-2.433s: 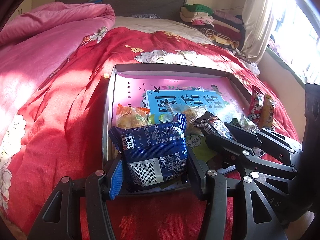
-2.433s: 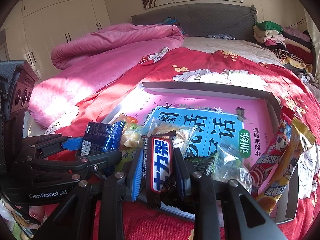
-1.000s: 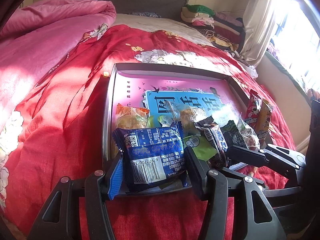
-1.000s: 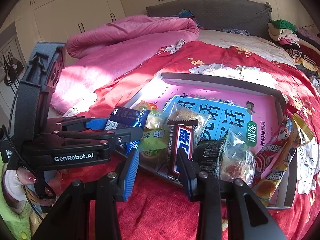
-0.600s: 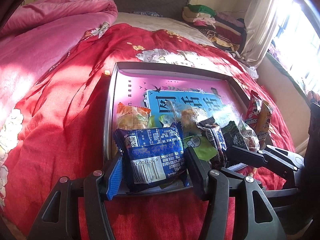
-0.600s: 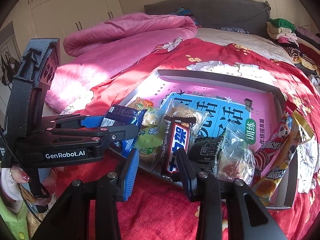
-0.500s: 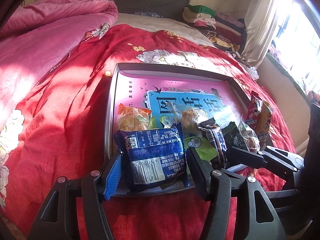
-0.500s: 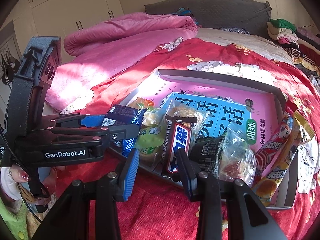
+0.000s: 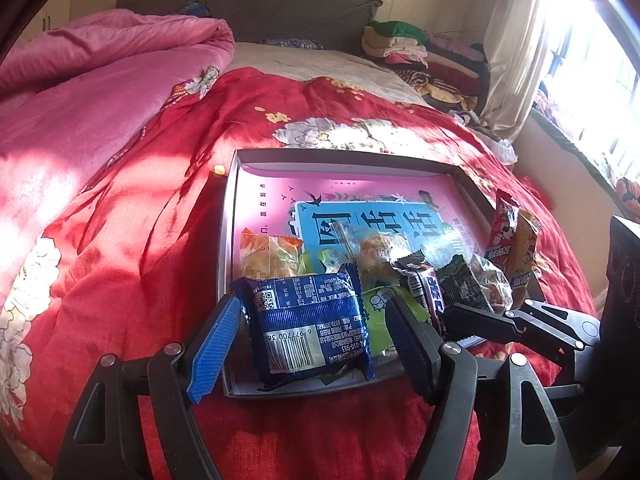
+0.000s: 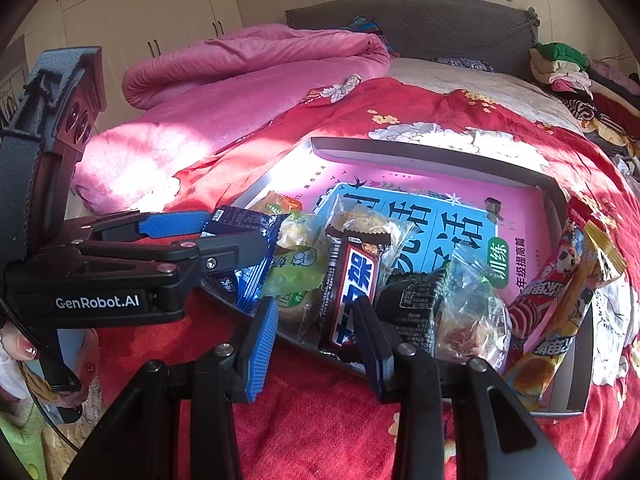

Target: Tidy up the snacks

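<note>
A grey tray (image 9: 340,156) lined with a pink and blue book lies on the red bedspread. In its near left corner lies a blue biscuit packet (image 9: 308,328), barcode up. My left gripper (image 9: 312,306) straddles it with jaws opening; a gap shows at each pad. That left gripper (image 10: 232,228) also enters the right wrist view from the left. A dark chocolate bar (image 10: 352,280) rests on the tray's near rim. My right gripper (image 10: 316,304) is open around its lower end, and only the right finger is near it. The right gripper (image 9: 492,312) shows low on the right.
Other snacks crowd the tray's near end: an orange packet (image 9: 268,256), a green one (image 9: 380,300), a clear-wrapped cake (image 10: 360,224), a black packet (image 10: 416,304). Two stick packets (image 10: 560,292) lean on the right rim. Pink duvet (image 9: 100,80) left, folded clothes (image 9: 400,40) behind.
The left jaws have spread off the blue packet, which stays in the tray corner. The right gripper let go of the chocolate bar earlier, drew back and has since kept still.
</note>
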A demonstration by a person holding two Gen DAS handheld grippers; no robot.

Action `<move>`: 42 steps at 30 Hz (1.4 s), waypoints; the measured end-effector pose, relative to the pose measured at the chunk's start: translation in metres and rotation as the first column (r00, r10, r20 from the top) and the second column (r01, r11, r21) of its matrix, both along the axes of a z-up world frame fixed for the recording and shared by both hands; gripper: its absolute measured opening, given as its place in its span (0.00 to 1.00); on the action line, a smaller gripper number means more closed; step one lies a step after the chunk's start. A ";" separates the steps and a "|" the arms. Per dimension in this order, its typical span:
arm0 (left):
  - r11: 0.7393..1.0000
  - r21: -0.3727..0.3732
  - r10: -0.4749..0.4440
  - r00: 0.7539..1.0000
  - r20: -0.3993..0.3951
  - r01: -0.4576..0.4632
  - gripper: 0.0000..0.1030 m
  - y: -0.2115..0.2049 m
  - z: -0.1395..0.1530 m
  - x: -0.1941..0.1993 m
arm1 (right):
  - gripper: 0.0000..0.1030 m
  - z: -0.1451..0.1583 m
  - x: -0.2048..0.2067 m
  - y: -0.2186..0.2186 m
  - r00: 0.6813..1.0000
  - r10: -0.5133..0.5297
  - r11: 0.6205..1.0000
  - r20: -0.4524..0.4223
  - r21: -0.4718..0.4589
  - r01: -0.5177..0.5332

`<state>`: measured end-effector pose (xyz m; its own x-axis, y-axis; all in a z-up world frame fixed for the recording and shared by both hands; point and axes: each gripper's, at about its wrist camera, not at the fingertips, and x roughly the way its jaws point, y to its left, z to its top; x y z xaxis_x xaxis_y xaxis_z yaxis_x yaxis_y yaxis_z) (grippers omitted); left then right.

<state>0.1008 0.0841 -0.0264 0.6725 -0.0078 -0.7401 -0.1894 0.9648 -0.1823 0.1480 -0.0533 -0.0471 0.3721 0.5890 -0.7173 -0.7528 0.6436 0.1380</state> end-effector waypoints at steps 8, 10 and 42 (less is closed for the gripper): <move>1.000 -0.011 -0.002 0.998 0.063 0.003 0.76 0.000 0.018 -0.009 | 0.45 0.018 -0.007 -0.009 0.997 -0.027 0.999 0.072 0.047 0.023; 1.000 -0.005 0.004 0.997 0.078 -0.004 0.76 0.000 0.024 -0.013 | 0.47 0.028 -0.010 -0.013 0.993 -0.044 0.997 0.106 0.063 0.037; 1.000 -0.004 0.029 0.998 -0.063 -0.029 0.77 -0.053 0.026 -0.074 | 0.99 0.049 -0.061 -0.099 0.938 -0.338 0.941 0.076 0.018 0.337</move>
<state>0.0266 0.0307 -0.0002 0.6249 0.0073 -0.7806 -0.2286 0.9578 -0.1741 0.0866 -0.1523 0.0017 0.6037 0.4224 -0.6761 -0.4999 0.8612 0.0917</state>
